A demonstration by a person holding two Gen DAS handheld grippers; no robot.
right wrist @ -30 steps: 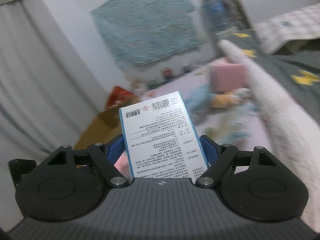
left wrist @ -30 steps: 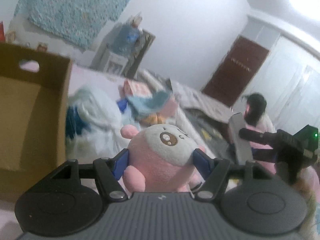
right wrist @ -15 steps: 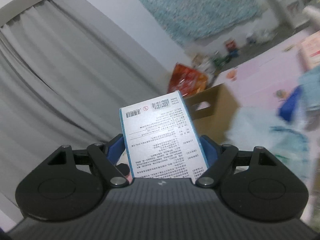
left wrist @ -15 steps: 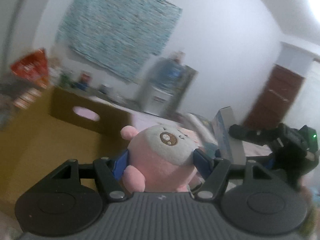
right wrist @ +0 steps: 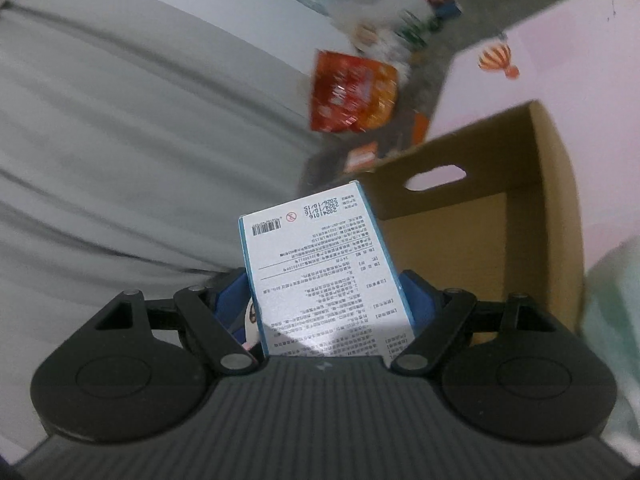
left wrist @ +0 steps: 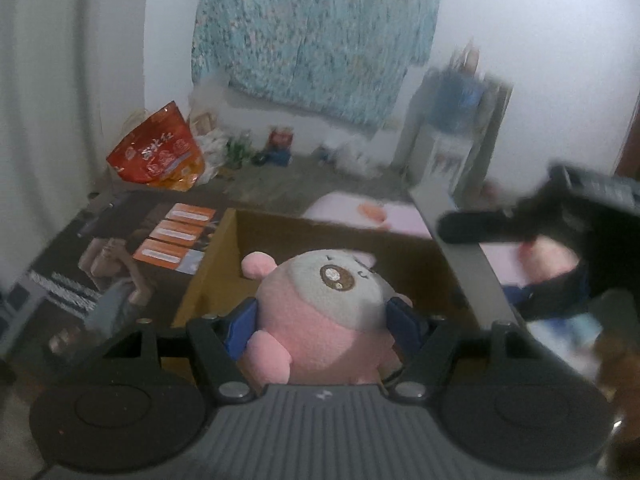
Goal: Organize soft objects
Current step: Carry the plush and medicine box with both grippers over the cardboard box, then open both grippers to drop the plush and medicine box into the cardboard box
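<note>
While its blue pads press in from both sides, the left gripper (left wrist: 322, 326) squeezes a pink and grey plush toy (left wrist: 324, 316), held just above the open cardboard box (left wrist: 224, 264). Clamped likewise, the right gripper (right wrist: 326, 304) holds a white printed carton (right wrist: 320, 276) upright between its fingers, at the near side of the same box (right wrist: 560, 216), whose handle cutout faces it. Beyond the box lie orange cards (left wrist: 176, 236) on a dark mat, then a red snack bag (left wrist: 158, 156) by the grey curtain (right wrist: 120, 140). Farthest, a teal patterned cloth (left wrist: 316, 32) hangs on the white wall.
</note>
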